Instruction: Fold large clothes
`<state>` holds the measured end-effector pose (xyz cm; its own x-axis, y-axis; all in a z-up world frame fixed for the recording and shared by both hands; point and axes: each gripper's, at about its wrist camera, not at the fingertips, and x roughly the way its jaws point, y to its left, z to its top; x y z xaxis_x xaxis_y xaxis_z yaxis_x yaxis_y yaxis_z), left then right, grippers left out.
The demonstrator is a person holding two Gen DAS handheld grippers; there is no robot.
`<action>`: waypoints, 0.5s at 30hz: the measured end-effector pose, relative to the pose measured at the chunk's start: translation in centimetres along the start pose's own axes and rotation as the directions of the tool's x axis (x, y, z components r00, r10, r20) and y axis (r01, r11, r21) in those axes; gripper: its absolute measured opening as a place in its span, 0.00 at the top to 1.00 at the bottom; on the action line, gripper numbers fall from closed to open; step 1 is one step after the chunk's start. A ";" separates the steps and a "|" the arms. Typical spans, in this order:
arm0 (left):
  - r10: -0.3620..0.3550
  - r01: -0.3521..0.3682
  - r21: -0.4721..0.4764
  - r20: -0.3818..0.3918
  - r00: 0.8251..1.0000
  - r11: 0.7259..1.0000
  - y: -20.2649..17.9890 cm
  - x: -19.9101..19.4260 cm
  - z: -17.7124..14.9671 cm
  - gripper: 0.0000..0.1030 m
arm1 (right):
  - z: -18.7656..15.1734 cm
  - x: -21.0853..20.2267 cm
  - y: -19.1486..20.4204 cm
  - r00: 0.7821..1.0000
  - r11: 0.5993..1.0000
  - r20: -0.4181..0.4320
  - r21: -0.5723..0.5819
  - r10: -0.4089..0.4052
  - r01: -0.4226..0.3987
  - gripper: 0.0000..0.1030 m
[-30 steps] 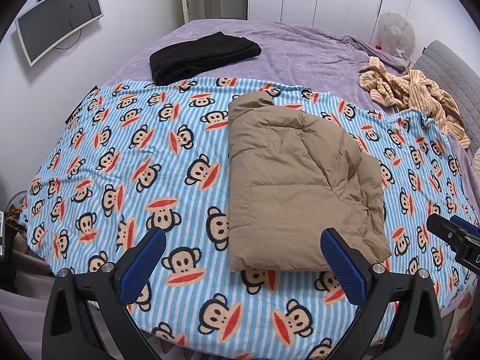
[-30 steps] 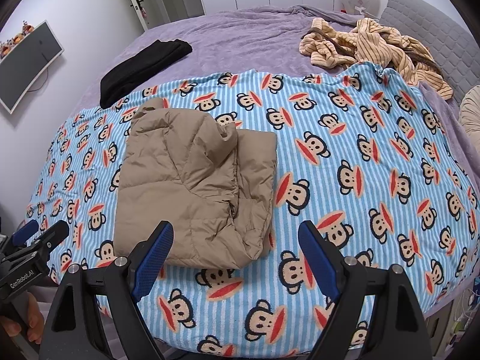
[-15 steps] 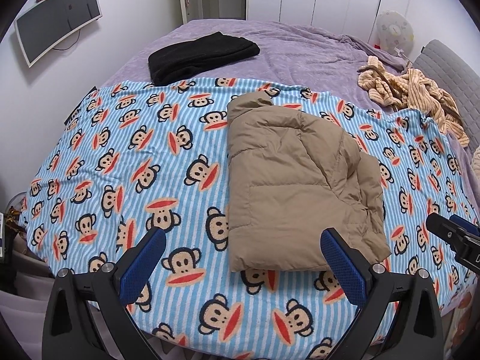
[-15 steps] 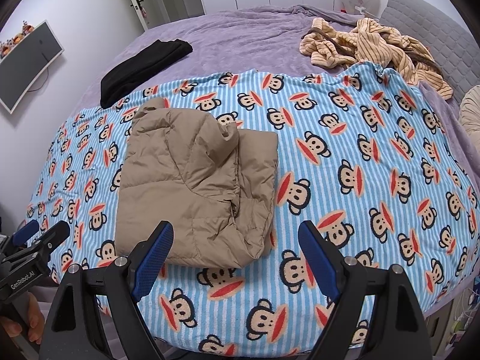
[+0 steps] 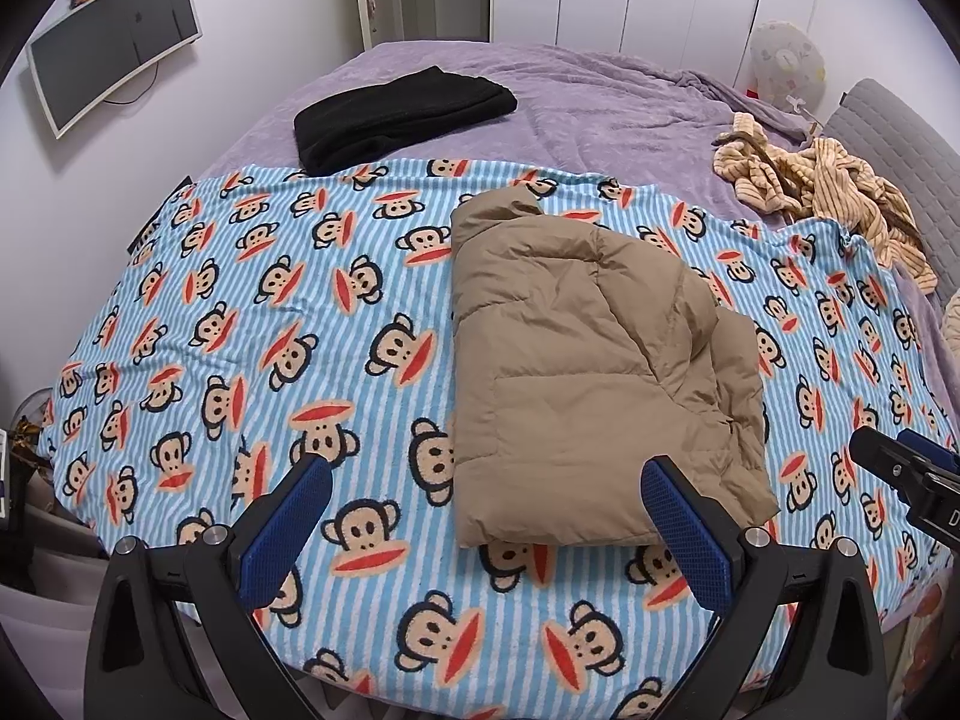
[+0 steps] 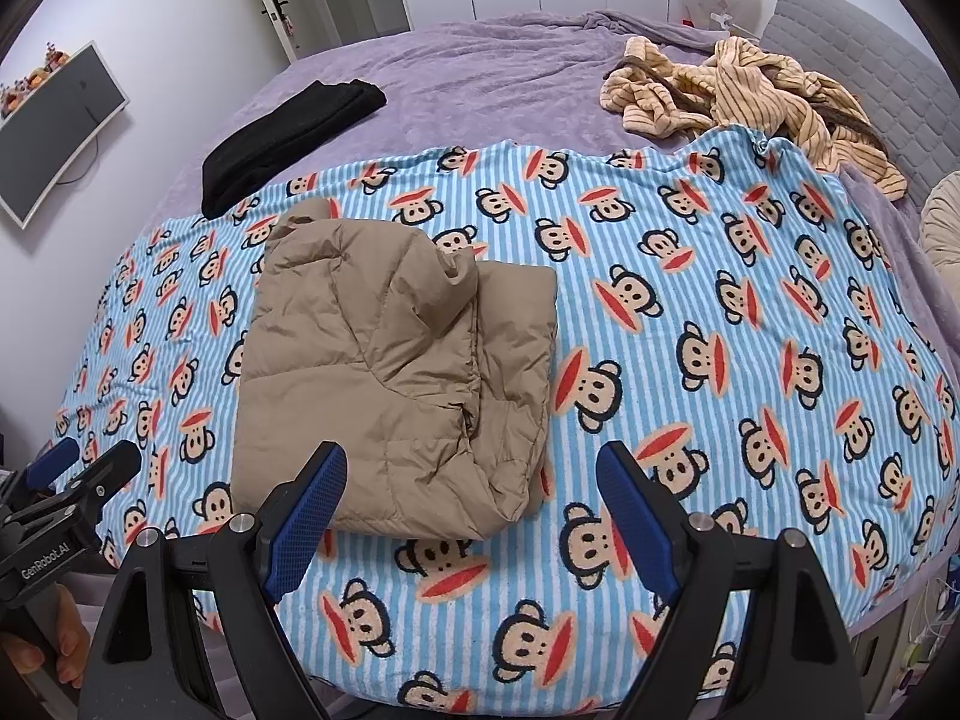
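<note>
A tan puffer jacket [image 5: 588, 360] [image 6: 390, 372] lies folded into a thick rectangle on the blue striped monkey-print blanket [image 5: 252, 324] [image 6: 720, 348]. My left gripper [image 5: 486, 498] hovers open above the blanket's near edge, nothing between its blue pads; the jacket's near hem shows between the fingers from above. My right gripper [image 6: 471, 489] is open too, empty, held over the jacket's near right corner. Each gripper shows at the edge of the other's view, the right gripper [image 5: 906, 474] and the left gripper [image 6: 66, 480].
A folded black garment [image 5: 402, 114] [image 6: 288, 132] lies on the purple bedspread [image 5: 600, 96] behind the blanket. A crumpled beige striped garment [image 5: 828, 186] [image 6: 744, 96] sits by the grey headboard [image 6: 840, 48]. A monitor [image 5: 114, 66] hangs on the left wall.
</note>
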<state>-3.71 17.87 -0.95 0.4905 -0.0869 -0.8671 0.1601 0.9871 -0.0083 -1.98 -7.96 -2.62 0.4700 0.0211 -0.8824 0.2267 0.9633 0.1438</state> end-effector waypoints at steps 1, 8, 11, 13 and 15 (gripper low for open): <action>0.001 -0.001 0.000 0.000 1.000 1.000 0.0 -0.1 0.0 0.00 | 0.0 0.0 0.0 1.000 1.000 0.000 -0.001 0.000 0.000 0.15; 0.002 -0.002 0.001 0.000 1.000 1.000 -0.1 -0.2 0.4 0.00 | 0.0 0.0 0.1 1.000 1.000 -0.001 0.000 0.001 -0.001 0.15; 0.003 -0.003 0.004 0.002 1.000 1.000 -0.1 -0.2 0.4 0.00 | 0.0 0.0 0.1 1.000 1.000 0.000 -0.001 0.000 0.000 0.15; 0.002 -0.002 0.004 0.001 1.000 1.000 0.0 -0.2 0.4 0.00 | 0.0 0.0 0.1 1.000 1.000 0.001 0.001 -0.001 0.001 0.15; 0.003 -0.003 0.002 0.001 1.000 1.000 0.0 -0.2 0.3 0.00 | -0.1 0.0 0.1 1.000 1.000 0.000 0.003 -0.001 0.001 0.15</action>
<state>-3.53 17.83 -0.65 0.4919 -0.0845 -0.8665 0.1608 0.9870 -0.0050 -2.01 -7.87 -2.64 0.4696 0.0206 -0.8826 0.2293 0.9626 0.1445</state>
